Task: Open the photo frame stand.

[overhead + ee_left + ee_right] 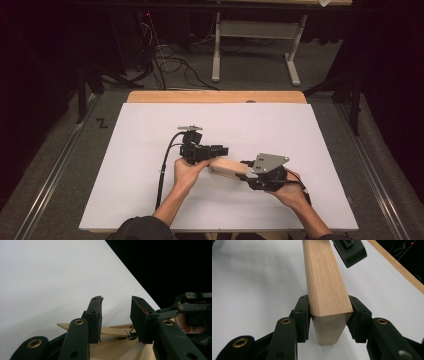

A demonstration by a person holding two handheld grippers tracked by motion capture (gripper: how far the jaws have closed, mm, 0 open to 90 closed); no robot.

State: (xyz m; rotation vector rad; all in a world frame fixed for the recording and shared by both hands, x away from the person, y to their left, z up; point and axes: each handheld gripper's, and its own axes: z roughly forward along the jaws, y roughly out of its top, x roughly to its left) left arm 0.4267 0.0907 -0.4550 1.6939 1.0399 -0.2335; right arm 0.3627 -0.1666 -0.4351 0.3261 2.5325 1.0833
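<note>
A light wooden block (227,168) is held just above the white board (150,190), near its middle. My right gripper (246,170) is shut on the block's right end, and the right gripper view shows its jaws (328,315) pressed against both sides of the block (324,277). My left gripper (220,150) hangs open over the block's left end. In the left gripper view its jaws (116,302) stand apart with nothing between them, the block (112,350) lies below them, and the right gripper (192,307) shows at the right edge.
The white board covers most of a wooden table (215,96). Beyond the far edge stand a metal table frame (255,30) and loose cables (170,65) on the floor. Metal rails (60,165) run along both sides.
</note>
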